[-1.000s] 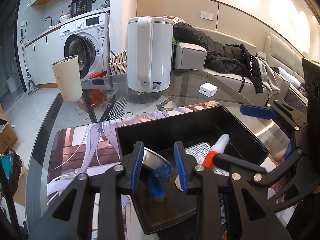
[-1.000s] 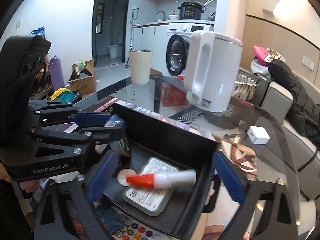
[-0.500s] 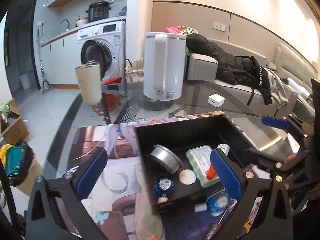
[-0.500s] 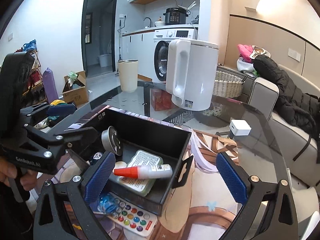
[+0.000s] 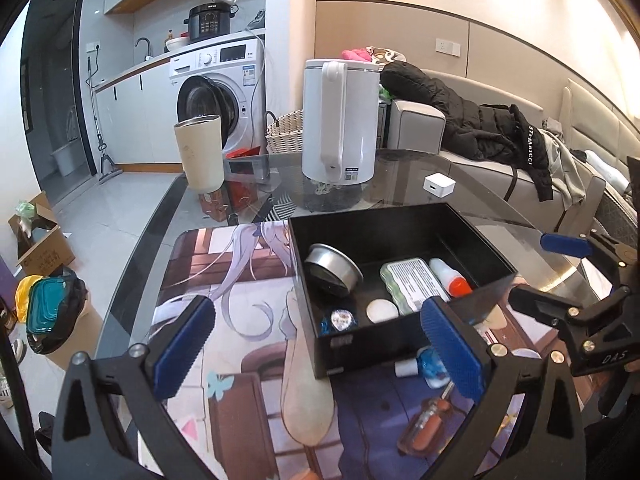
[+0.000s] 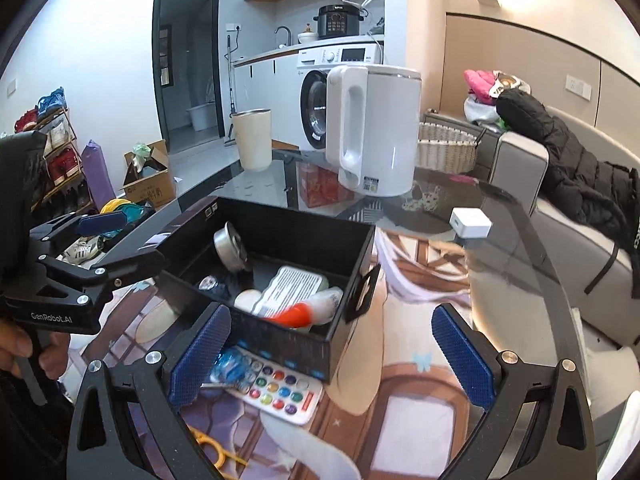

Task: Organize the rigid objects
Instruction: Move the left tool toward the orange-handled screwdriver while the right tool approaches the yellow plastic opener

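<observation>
Both the left gripper [image 5: 316, 354] and the right gripper [image 6: 330, 356] are being held wide open, empty, low in frame before the box [image 5: 404, 330].

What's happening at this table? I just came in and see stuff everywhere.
A person is sorting small items into a black box. Both grippers, left and right, are open and empty. A metal cup, glue bottle and green case are inside; a paint palette and screwdriver remain on the mat.

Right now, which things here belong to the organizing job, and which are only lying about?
Job: black box, metal cup, glue bottle, colour palette, screwdriver.

Lying about: white kettle, beige tumbler, white adapter, black coat.
</observation>
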Motion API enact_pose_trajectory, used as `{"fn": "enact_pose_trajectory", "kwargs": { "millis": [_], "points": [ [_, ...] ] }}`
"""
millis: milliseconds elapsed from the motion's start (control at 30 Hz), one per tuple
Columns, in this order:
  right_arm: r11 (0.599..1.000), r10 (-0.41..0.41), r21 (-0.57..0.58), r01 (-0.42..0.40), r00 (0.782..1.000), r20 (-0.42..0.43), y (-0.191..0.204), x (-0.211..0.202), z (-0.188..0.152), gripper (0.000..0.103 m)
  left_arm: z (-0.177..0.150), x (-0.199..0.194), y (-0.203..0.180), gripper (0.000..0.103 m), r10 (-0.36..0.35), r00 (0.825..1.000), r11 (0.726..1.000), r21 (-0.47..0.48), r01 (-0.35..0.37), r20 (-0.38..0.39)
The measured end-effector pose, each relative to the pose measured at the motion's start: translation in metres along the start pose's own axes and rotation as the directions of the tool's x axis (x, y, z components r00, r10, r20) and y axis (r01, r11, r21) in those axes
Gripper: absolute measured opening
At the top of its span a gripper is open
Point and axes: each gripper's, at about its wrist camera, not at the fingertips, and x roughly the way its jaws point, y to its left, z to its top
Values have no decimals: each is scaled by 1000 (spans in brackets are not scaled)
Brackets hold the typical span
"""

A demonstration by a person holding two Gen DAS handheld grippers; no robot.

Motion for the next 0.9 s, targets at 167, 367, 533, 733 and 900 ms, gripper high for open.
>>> {"fn": "enact_pose_trajectory", "kwargs": {
  "millis": [167,367,533,733,900],
  "points": [
    [1000,0,5,0,999,-49,5,-7,-14,102,-10,-9,-5,103,17,1000,1000,20,-17,-6],
    [1000,5,27,-3,995,-104,13,-8,-28,102,-23,-13,-5,103,10,999,1000,13,-9,-39],
    [1000,-2,-18,1,995,-99,22,-9,-32,102,-36,-14,-11,103,6,998,999,49,-3,-70],
    [999,32,-8,-34,979,-200,25,-1,-48,102,-41,-12,-12,103,26,995,998,63,-20,-98],
    [994,71,-63,-90,964,-256,37,6,-58,102,-42,-13,-13,103,20,995,997,70,-13,-98]
  ]
}}
